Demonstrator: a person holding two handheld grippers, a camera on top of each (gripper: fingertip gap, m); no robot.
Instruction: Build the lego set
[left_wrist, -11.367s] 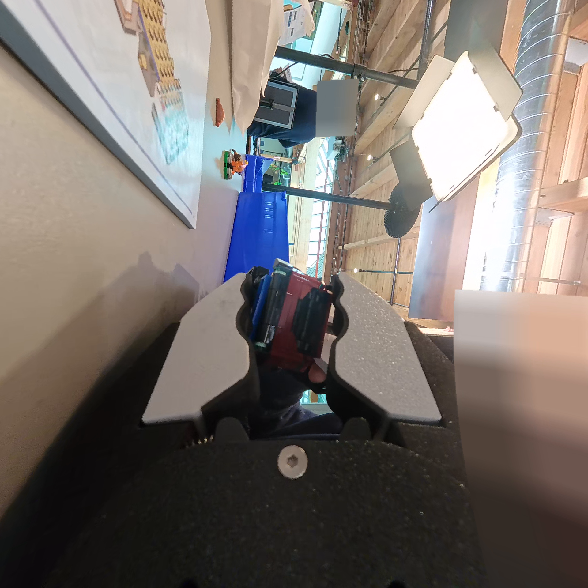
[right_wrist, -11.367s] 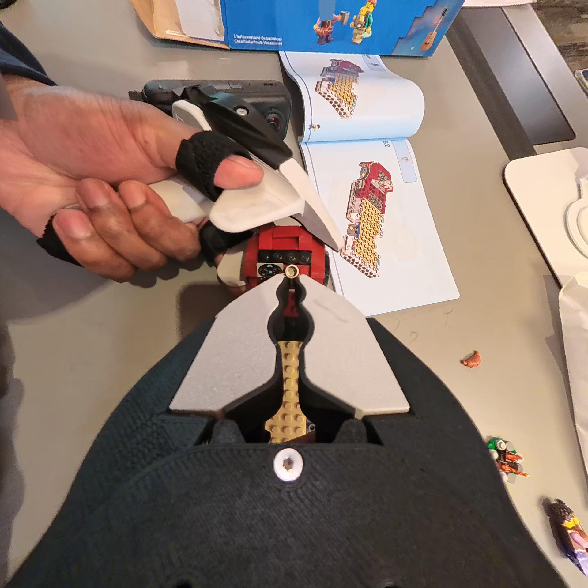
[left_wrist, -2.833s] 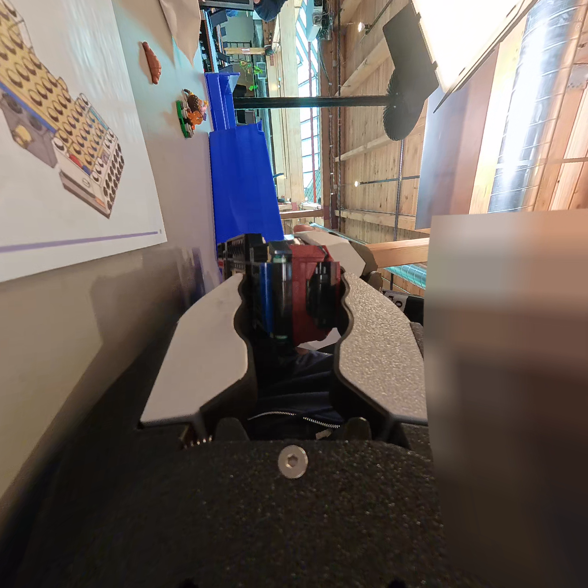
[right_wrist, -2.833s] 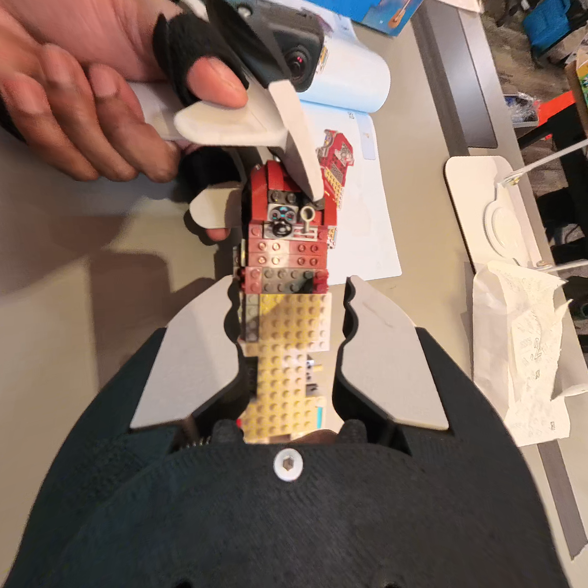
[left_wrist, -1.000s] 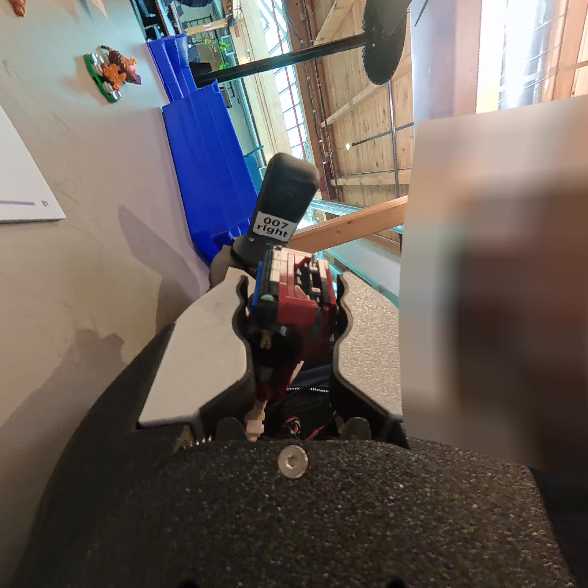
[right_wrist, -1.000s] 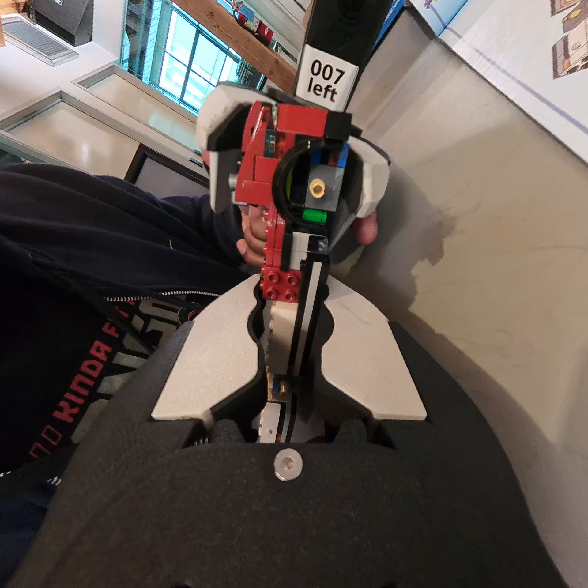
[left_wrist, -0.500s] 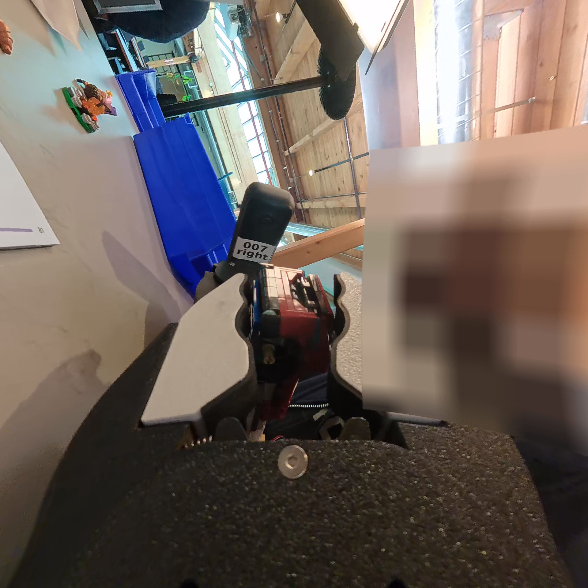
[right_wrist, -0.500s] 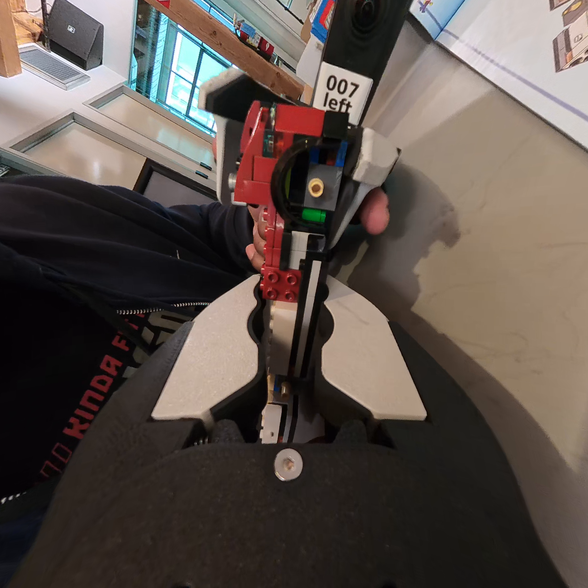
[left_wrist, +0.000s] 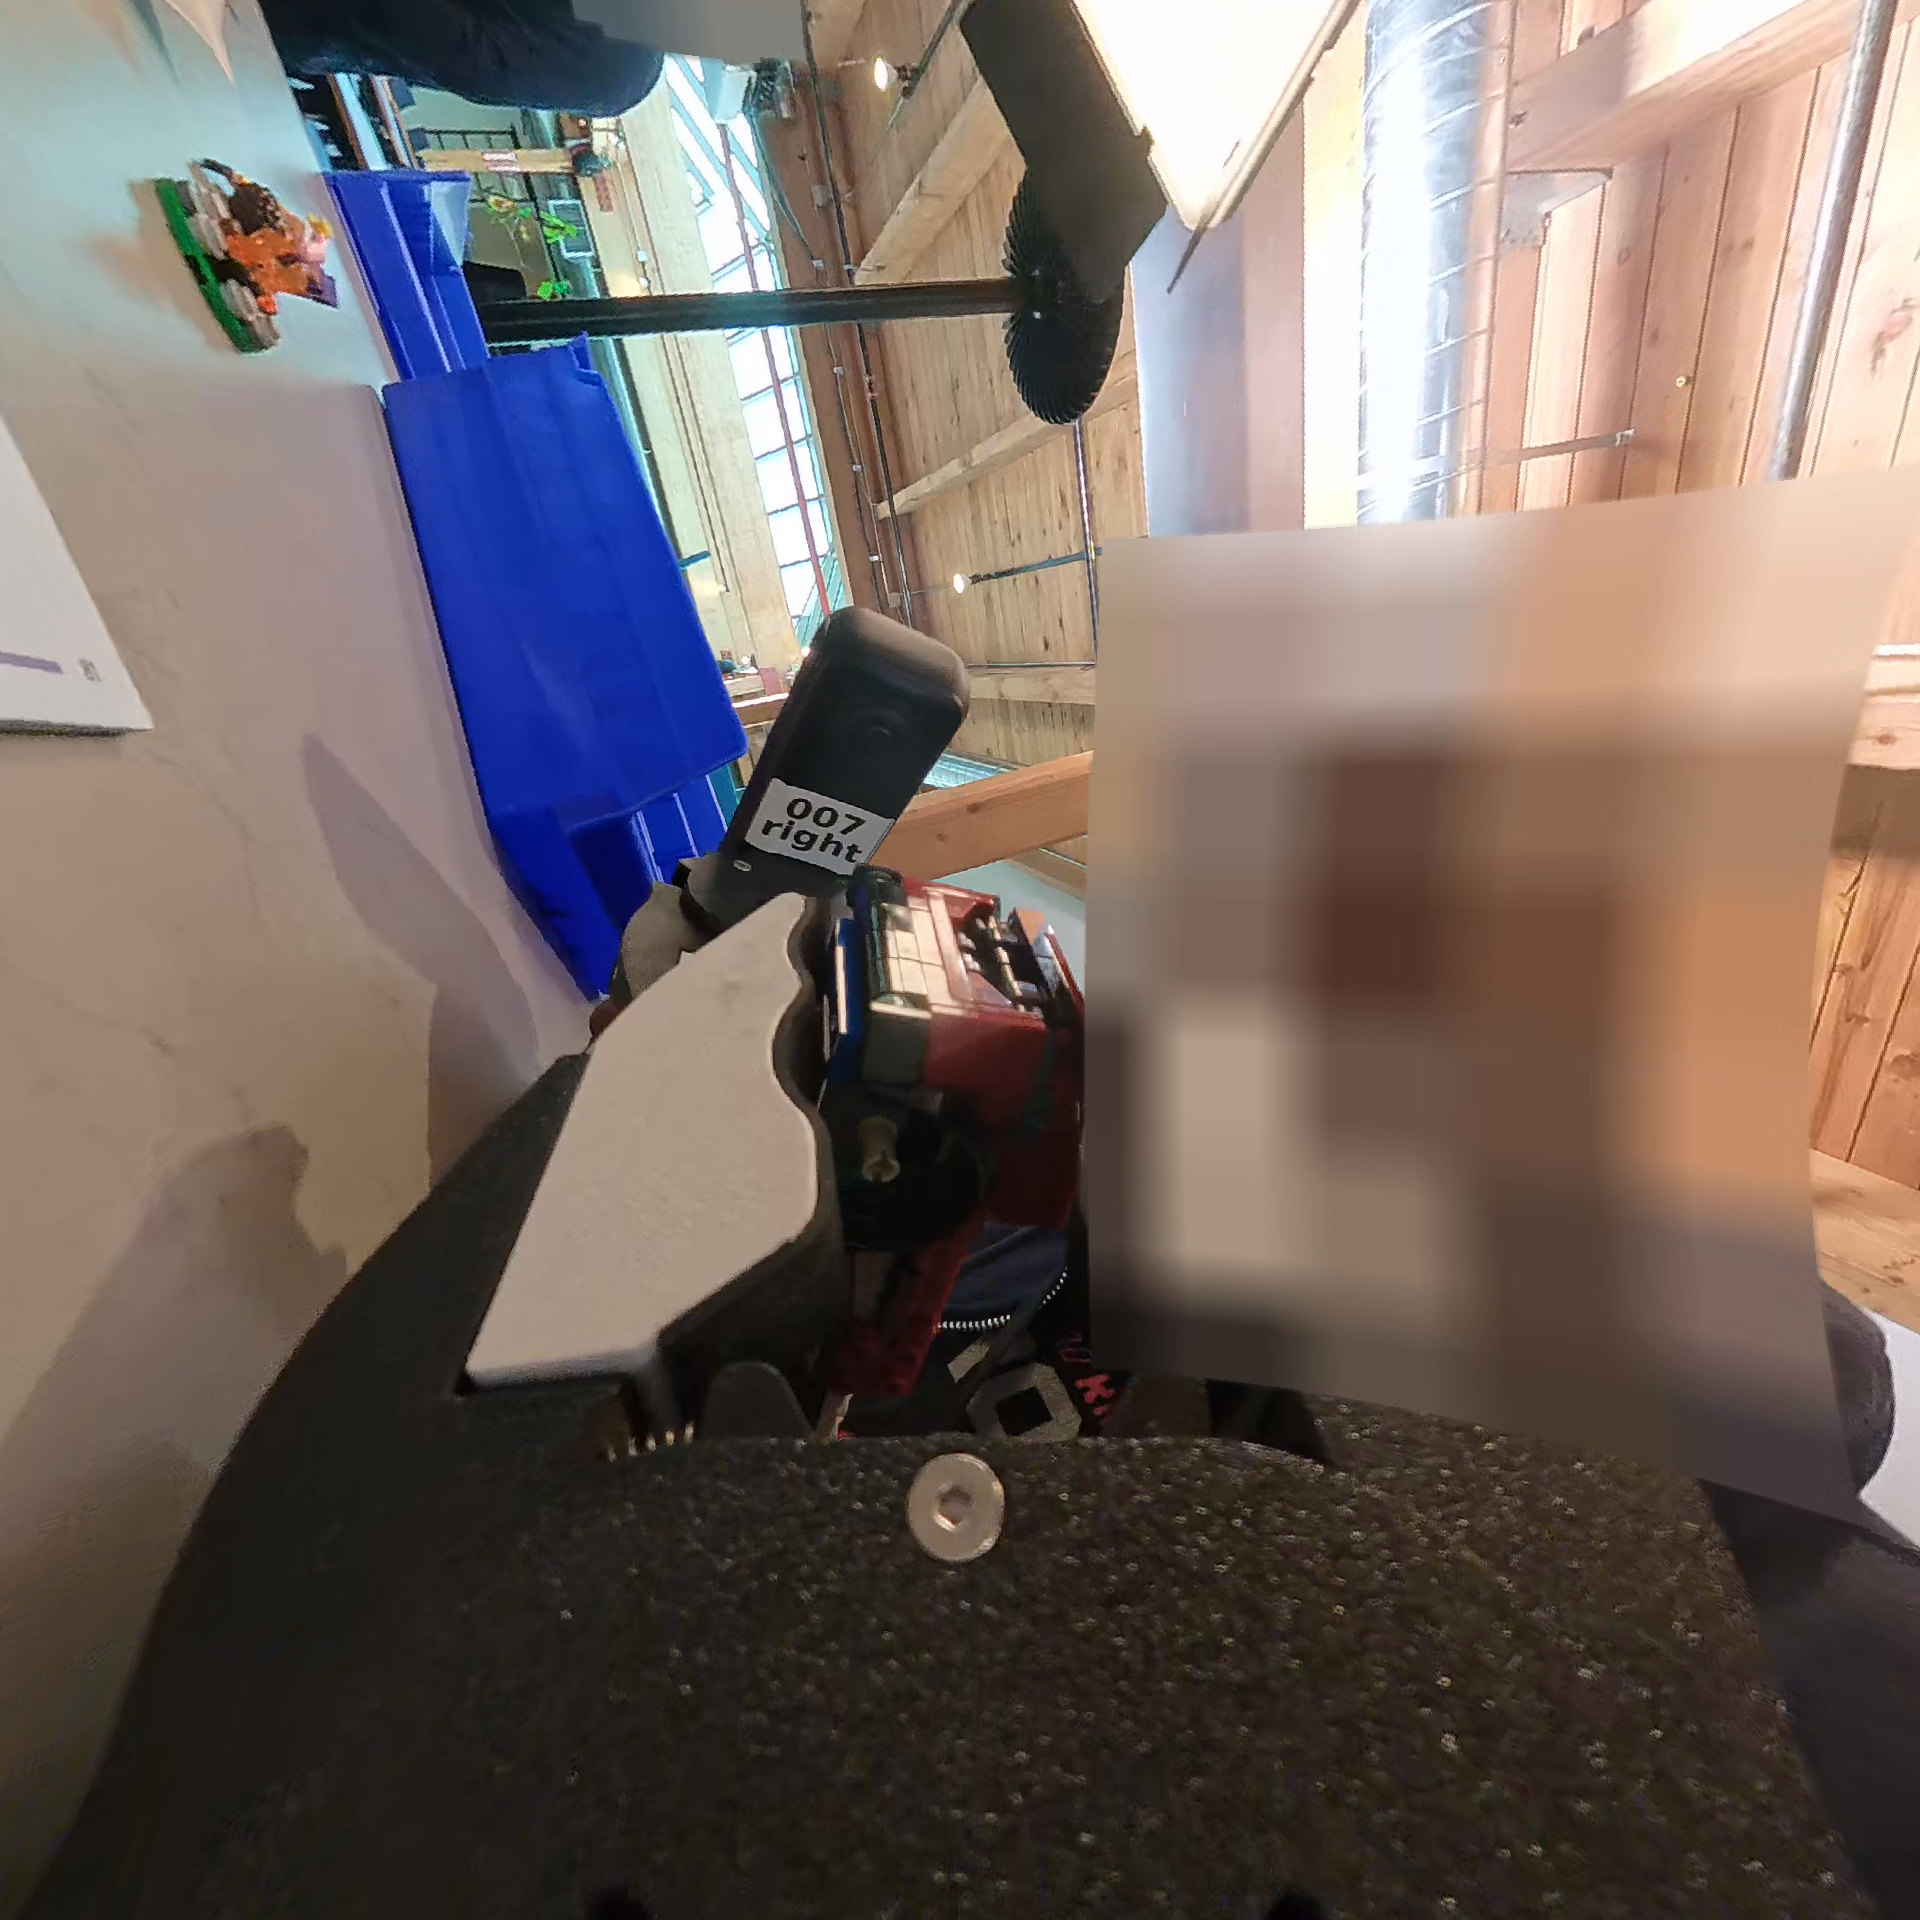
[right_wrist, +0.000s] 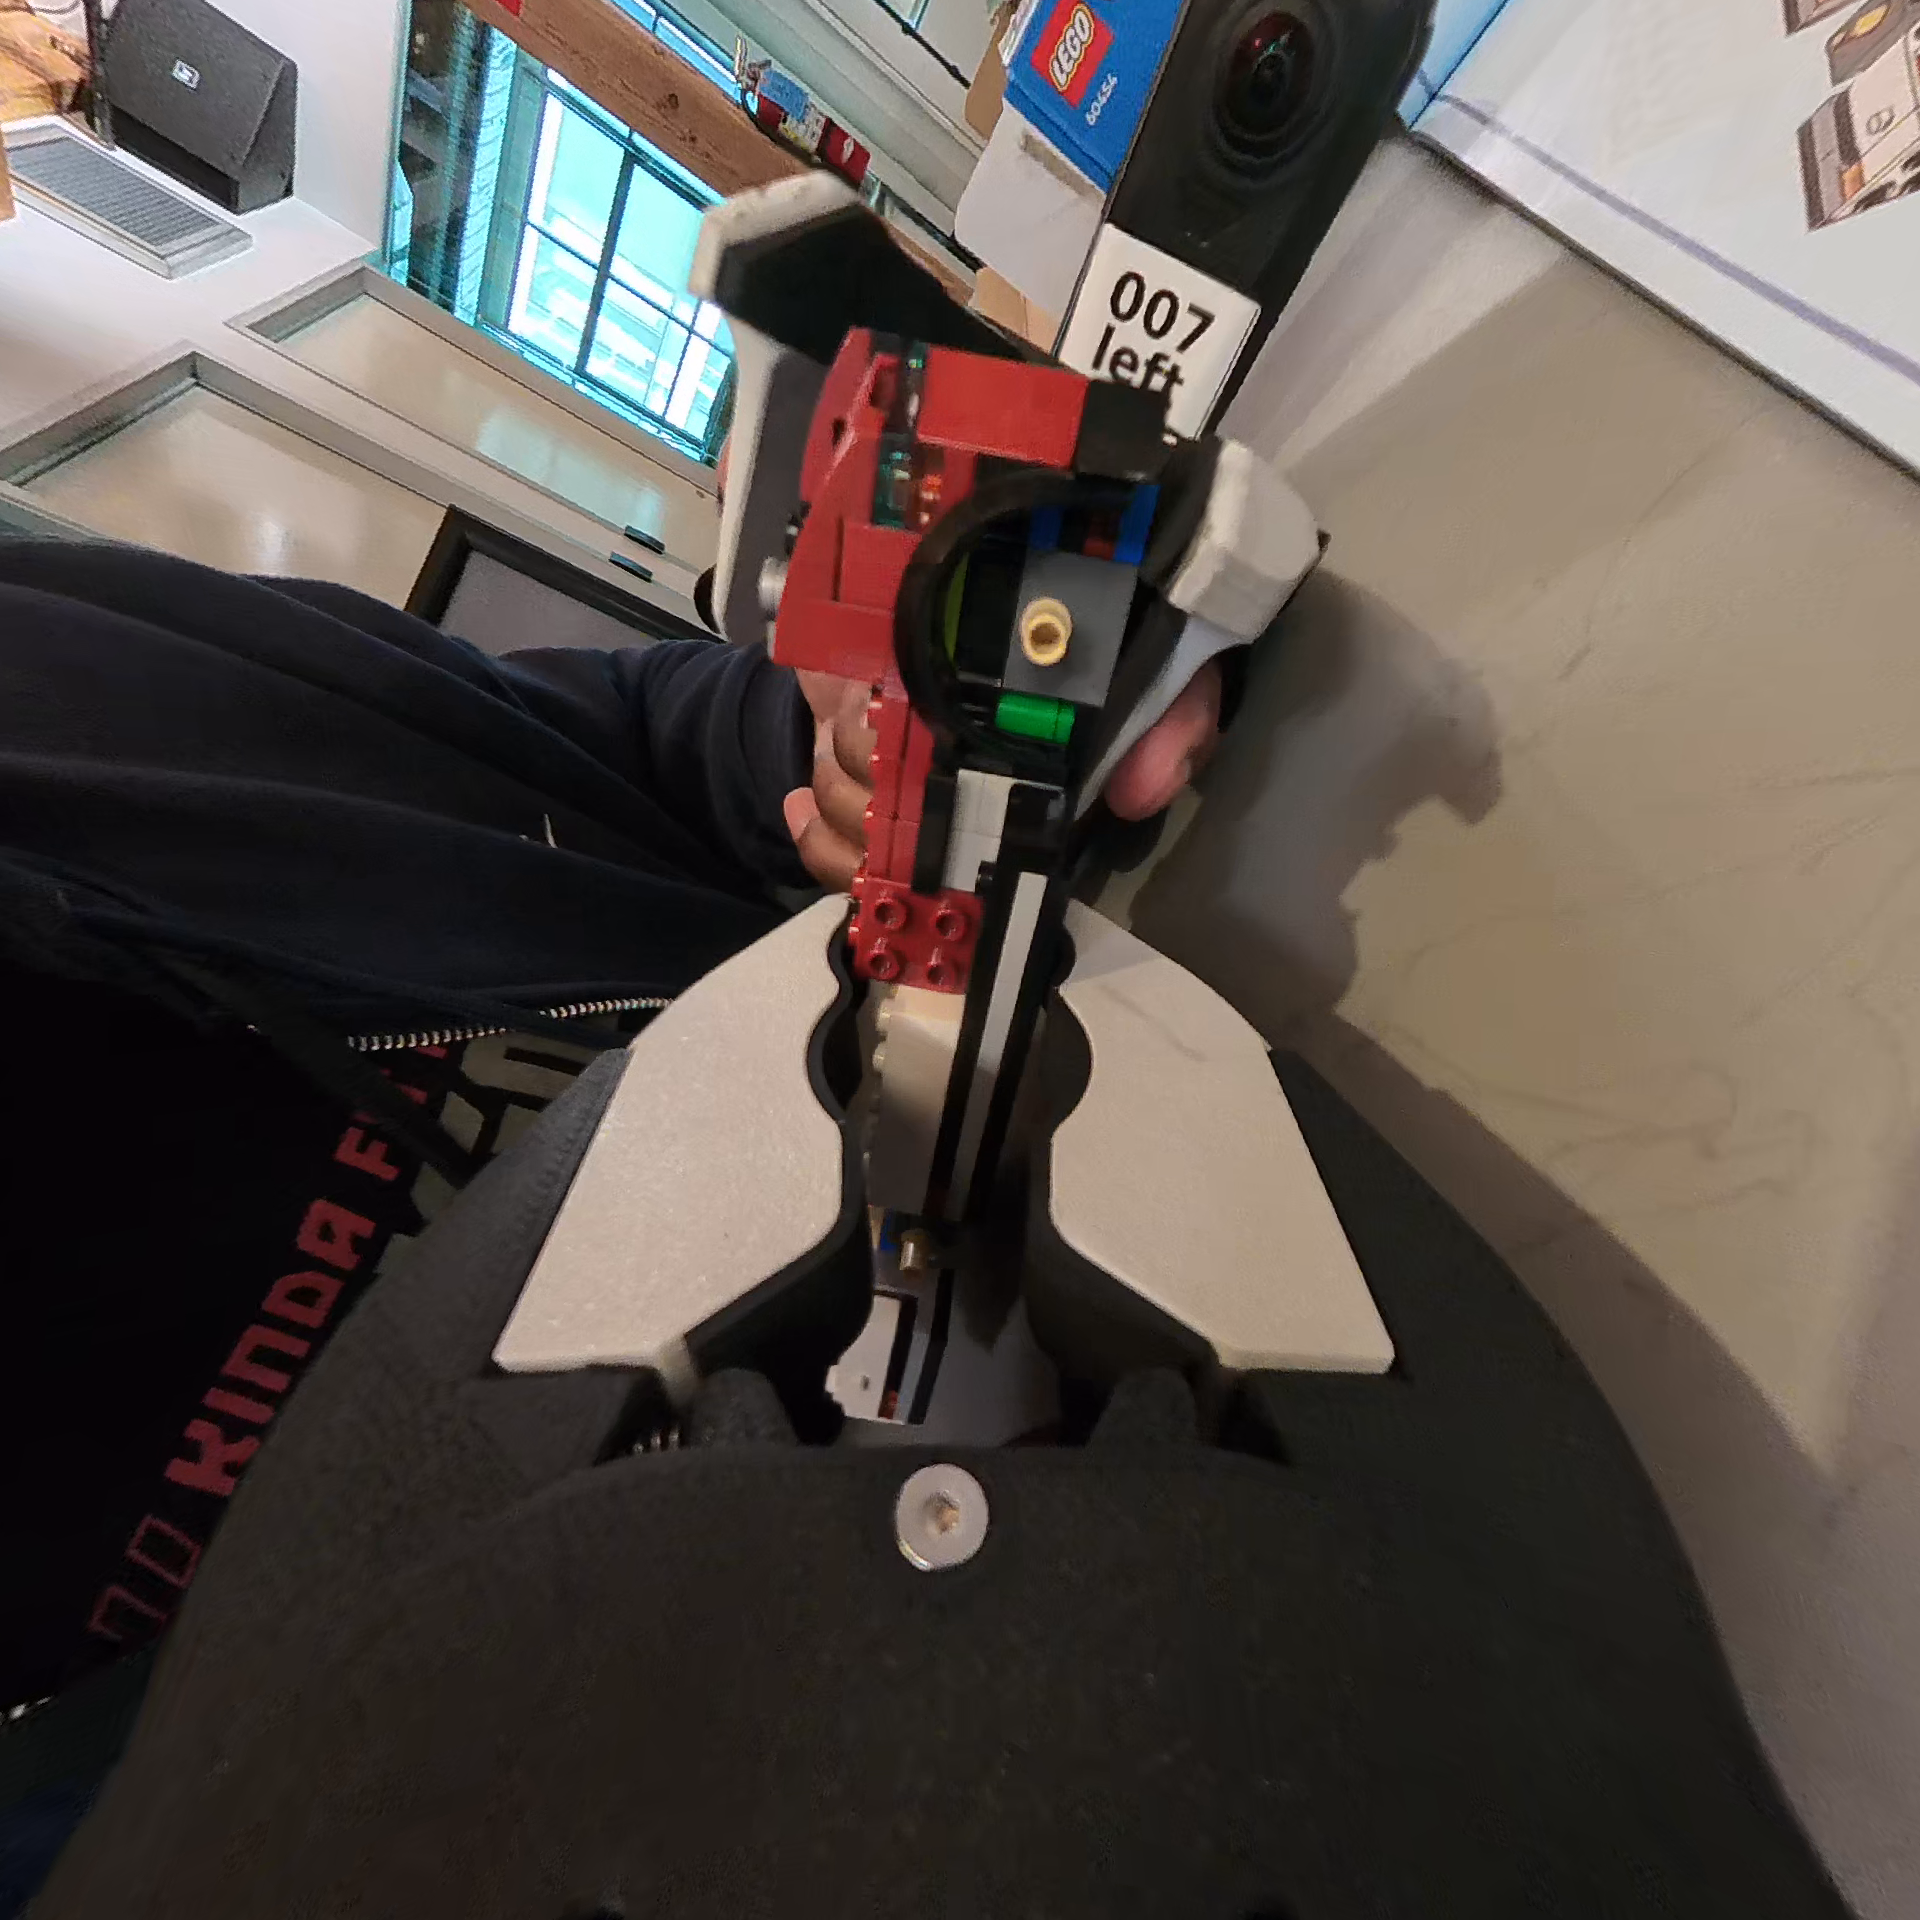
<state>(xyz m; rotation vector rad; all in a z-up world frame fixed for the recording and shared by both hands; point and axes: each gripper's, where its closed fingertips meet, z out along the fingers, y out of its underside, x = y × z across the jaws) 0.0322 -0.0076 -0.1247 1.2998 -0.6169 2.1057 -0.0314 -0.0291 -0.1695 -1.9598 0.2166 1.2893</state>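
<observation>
— What is seen in the left wrist view?

— At mid-frame the left gripper (left_wrist: 935, 966) is closed on the red cab end of a brick-built vehicle (left_wrist: 956, 997). One grey finger (left_wrist: 686, 1122) is pressed against the model's blue side; the other finger is covered by a blurred patch right of centre. Just above, a black camera (left_wrist: 873, 717) with a white sticker is seen, and blue bins (left_wrist: 551, 623) are stacked at centre left on a grey table (left_wrist: 208, 935). A small brick figure (left_wrist: 244, 255) lies at the upper left.

— And in the right wrist view?

— At centre frame the right gripper (right_wrist: 951, 956) is clamped on the flat white-and-black rear of the brick-built vehicle (right_wrist: 966, 1039), both pads being pressed against it. The red cab (right_wrist: 914, 499) is held higher up, between the left gripper's fingers (right_wrist: 1236, 540), so the model is carried off the table (right_wrist: 1558, 831) by both. A hand (right_wrist: 831, 769) is partly seen behind the model, a dark hoodie (right_wrist: 312, 831) fills the left, and a blue box (right_wrist: 1081, 73) is shown at the top.
</observation>
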